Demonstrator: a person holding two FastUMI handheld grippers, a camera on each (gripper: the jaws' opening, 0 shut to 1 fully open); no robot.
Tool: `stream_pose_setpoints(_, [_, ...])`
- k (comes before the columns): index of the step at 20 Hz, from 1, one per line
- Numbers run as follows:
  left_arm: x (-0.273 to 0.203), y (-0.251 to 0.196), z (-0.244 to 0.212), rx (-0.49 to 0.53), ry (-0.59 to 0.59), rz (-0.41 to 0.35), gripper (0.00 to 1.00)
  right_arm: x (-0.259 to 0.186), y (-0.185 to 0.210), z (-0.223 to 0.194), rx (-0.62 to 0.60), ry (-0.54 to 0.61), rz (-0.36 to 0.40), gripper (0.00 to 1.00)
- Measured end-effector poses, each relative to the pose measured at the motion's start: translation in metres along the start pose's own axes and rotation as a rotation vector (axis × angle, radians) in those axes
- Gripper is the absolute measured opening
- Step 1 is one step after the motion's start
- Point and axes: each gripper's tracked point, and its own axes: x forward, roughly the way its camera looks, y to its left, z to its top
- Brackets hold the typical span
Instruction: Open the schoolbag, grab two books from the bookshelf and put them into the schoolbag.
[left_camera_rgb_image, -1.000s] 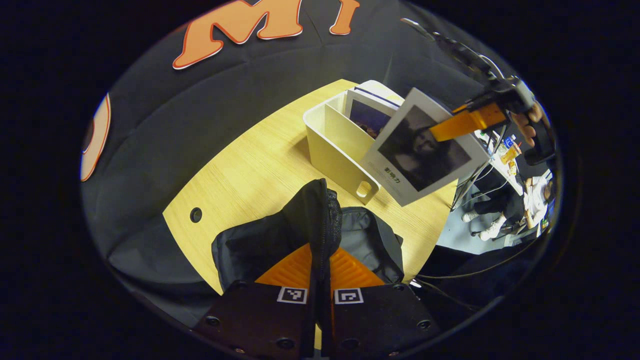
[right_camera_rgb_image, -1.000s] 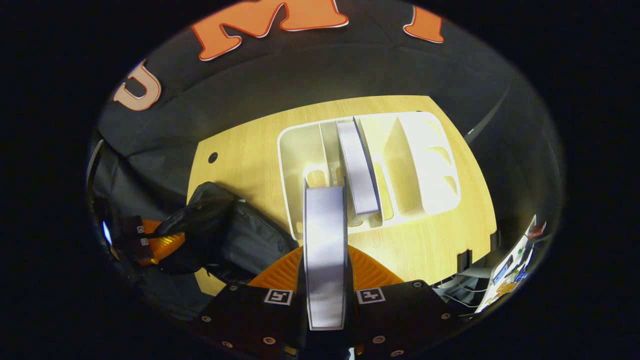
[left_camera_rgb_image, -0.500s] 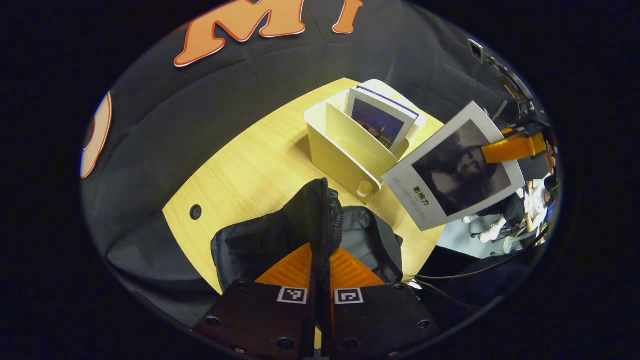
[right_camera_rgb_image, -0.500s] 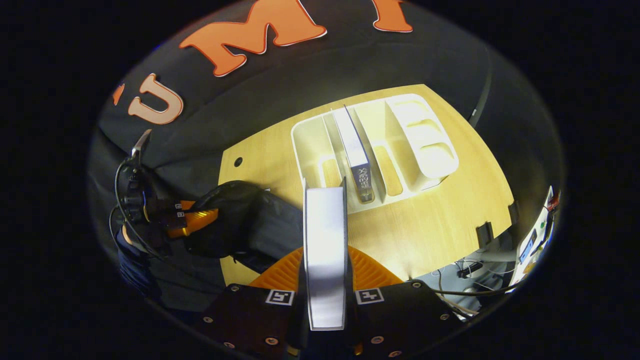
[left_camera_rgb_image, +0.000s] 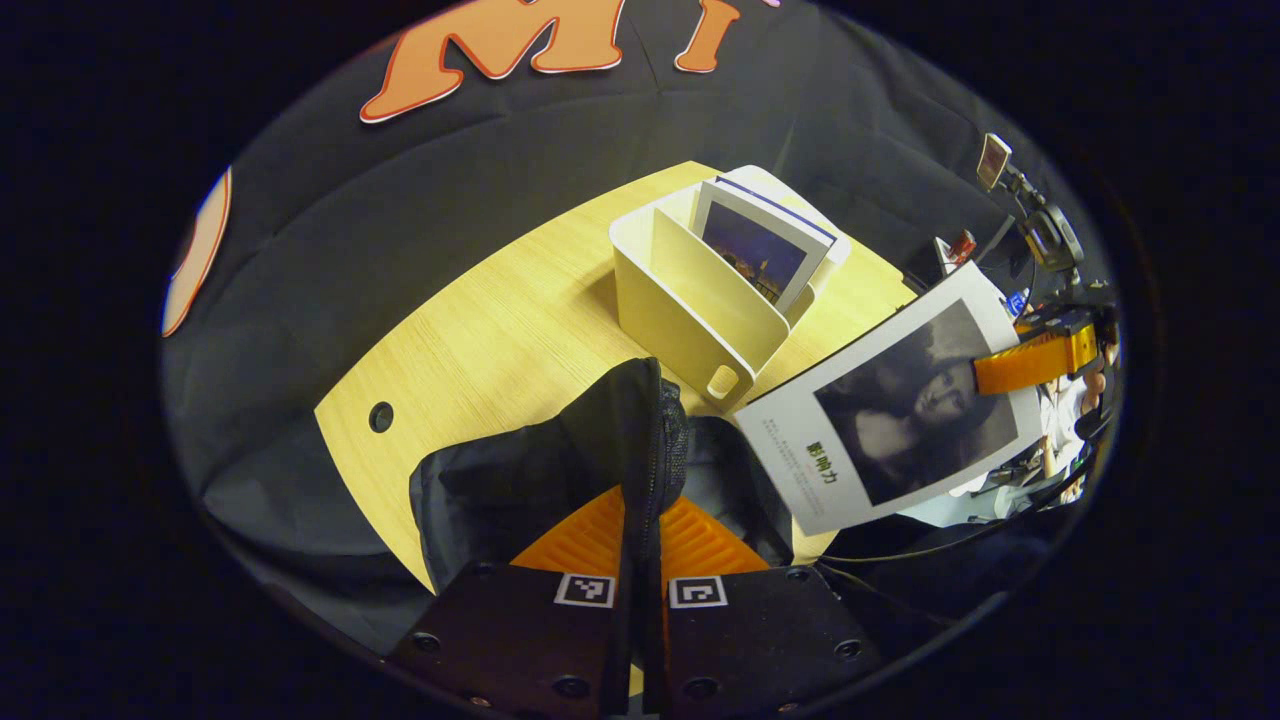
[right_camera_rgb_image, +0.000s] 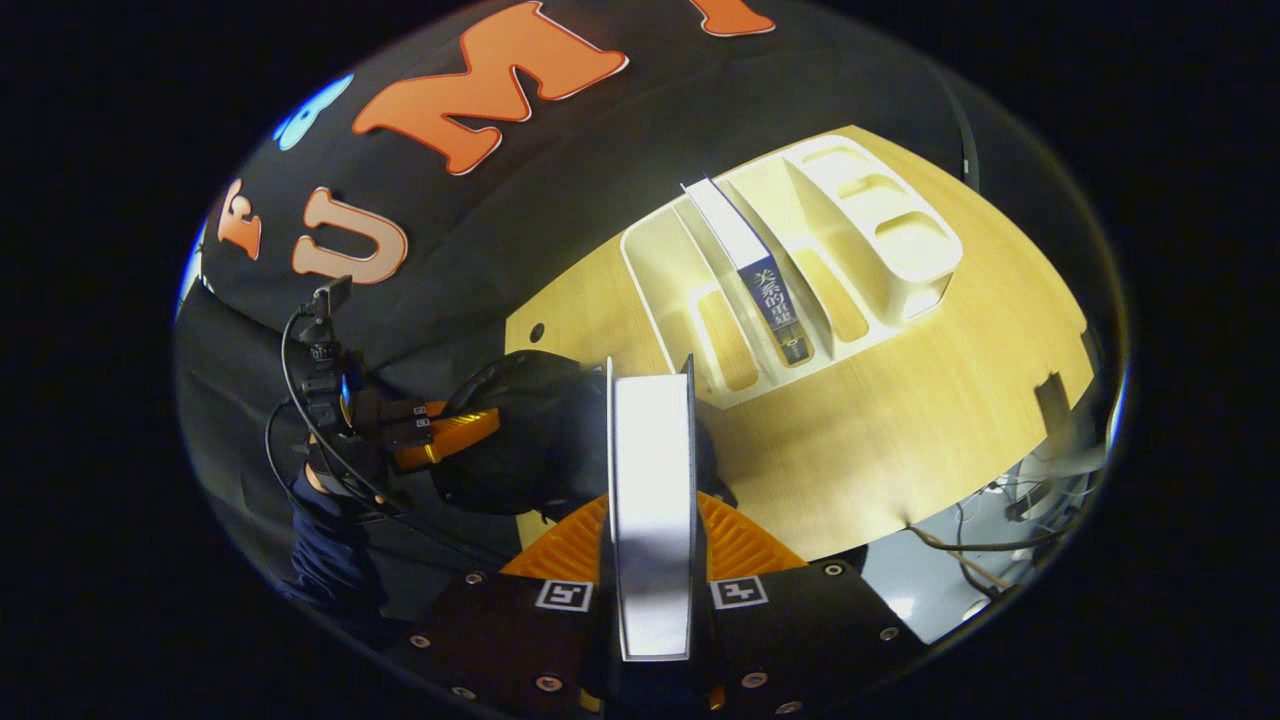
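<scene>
The right gripper is clamped on a book, which hangs mid-right in the left gripper view, just beside the bag at lower centre. Gripped near one edge, it looks stiff enough to stay flat, though its glossy cover could slip or swing. The left gripper pinches the bag's soft, floppy rim, holding it up. The second book stands in the shelf, upper right of the right gripper view; its top edge looks the easiest hold.

Black schoolbag open on table, portrait-cover book tilted beside it
</scene>
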Motion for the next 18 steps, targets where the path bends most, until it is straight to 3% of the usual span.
stream_pose_setpoints(5, [0.007, -0.008, 0.003, -0.09, -0.031, -0.026, 0.06, 0.032, 0.013, -0.008, 0.069, -0.024, 0.102, 0.29])
stream_pose_setpoints(13, [0.0, -0.008, 0.002, -0.096, -0.053, -0.028, 0.06, 0.11, 0.038, -0.019, 0.186, -0.03, 0.262, 0.28])
stream_pose_setpoints(18, [-0.007, -0.009, 0.004, -0.093, -0.064, -0.025, 0.05, 0.164, 0.048, -0.026, 0.199, -0.022, 0.298, 0.27])
